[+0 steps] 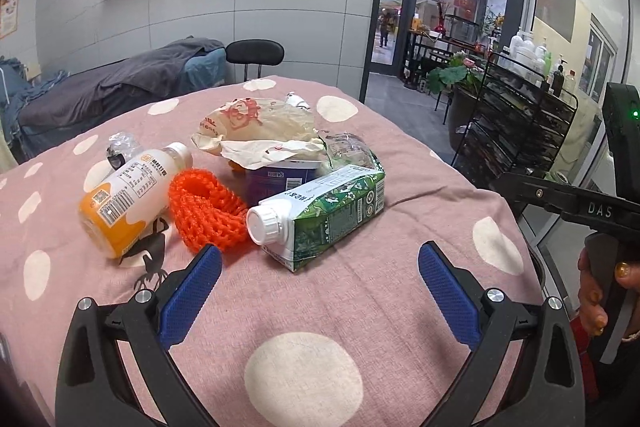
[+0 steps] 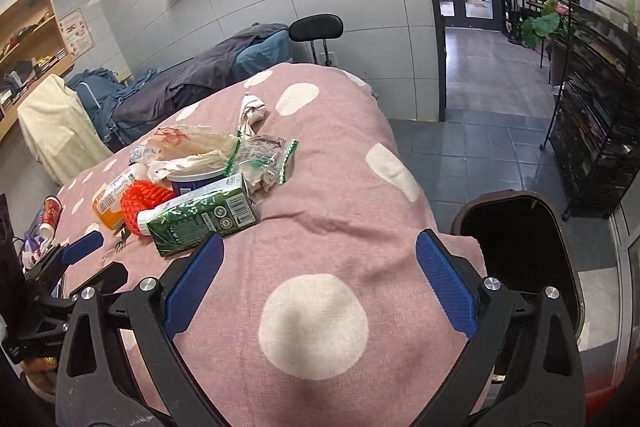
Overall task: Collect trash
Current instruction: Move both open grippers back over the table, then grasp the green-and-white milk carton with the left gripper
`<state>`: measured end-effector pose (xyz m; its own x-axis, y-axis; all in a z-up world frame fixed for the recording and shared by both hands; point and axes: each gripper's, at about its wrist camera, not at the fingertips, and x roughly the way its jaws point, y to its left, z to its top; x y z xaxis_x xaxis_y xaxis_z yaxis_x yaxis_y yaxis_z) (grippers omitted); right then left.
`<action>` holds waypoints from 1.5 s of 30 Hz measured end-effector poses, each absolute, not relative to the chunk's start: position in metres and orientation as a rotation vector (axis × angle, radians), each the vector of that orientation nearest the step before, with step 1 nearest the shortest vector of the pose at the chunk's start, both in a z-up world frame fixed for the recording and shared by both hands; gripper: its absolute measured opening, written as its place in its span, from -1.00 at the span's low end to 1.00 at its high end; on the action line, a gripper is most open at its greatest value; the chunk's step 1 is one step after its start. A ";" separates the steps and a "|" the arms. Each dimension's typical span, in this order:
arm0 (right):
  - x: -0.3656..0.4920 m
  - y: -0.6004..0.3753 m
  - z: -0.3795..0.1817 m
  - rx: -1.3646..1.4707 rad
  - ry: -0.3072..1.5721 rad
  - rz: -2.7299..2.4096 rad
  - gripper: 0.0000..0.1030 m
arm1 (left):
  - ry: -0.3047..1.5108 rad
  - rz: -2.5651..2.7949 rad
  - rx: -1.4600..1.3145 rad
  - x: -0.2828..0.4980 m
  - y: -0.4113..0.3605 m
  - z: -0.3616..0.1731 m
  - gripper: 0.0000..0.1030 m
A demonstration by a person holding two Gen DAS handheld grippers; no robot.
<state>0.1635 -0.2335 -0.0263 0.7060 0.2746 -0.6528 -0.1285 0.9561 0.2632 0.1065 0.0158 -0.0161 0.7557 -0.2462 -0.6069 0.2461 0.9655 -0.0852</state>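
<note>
Left wrist view: left tongs [image 1: 320,263] spread wide and empty above a pink cloth with cream dots covering the table [image 1: 304,379].
Far left of pile: an orange-and-white drink bottle [image 1: 128,201] lies on its side, white cap pointing away.
Behind the bottle: a crumpled clear wrapper [image 1: 120,147].
Next right: an orange foam net sleeve [image 1: 206,213], touching the bottle's side.
Centre back: a purple tub [image 1: 276,177] with crumpled paper and a printed plastic bag [image 1: 256,125] draped over it.
Centre front: a green-and-white carton [image 1: 324,211] on its side, white screw cap toward the camera, just ahead of the blue pads [image 1: 192,299].
Far right edge: the other tool [image 1: 580,203] and a hand [image 1: 600,299] with gold-painted nails on its grip.
Right wrist view: right tongs [image 2: 320,259] also parted wide, holding nothing, over the table's near end.
Left side: the same trash heap, carton [image 2: 204,219] nearest, beside the left blue pad.
Behind the carton: a clear wrapper with green edges [image 2: 264,155].
Right side: a dark open trash bin [image 2: 520,247] on the tiled floor, just beside the table edge.
</note>
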 end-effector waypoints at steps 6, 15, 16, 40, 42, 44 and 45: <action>0.169 -0.234 -0.024 0.205 0.756 0.222 0.85 | 0.679 -0.356 0.067 0.122 0.020 -0.010 0.88; 0.173 -0.244 -0.026 0.223 0.767 0.208 0.87 | 0.820 -0.494 0.215 0.175 0.002 -0.016 0.72; 0.173 -0.245 -0.027 0.223 0.771 0.207 0.87 | 0.834 -0.501 0.243 0.180 -0.002 -0.019 0.68; 0.209 -0.228 -0.030 0.169 0.815 0.267 0.88 | 0.910 -0.550 0.364 0.198 -0.023 -0.034 0.04; 0.216 -0.223 -0.032 0.150 0.829 0.291 0.88 | 0.881 -0.544 0.322 0.188 -0.018 -0.029 0.03; 0.224 -0.215 -0.035 0.131 0.854 0.326 0.88 | 0.839 -0.508 0.269 0.176 -0.009 -0.024 0.03; 0.229 -0.212 -0.036 0.121 0.864 0.341 0.88 | 0.828 -0.496 0.240 0.173 -0.009 -0.022 0.02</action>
<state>0.2288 -0.2115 -0.0359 0.5989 0.3421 -0.7240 -0.2450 0.9391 0.2411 0.1734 -0.0094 -0.0222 0.5719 -0.3266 -0.7525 0.5093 0.8605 0.0135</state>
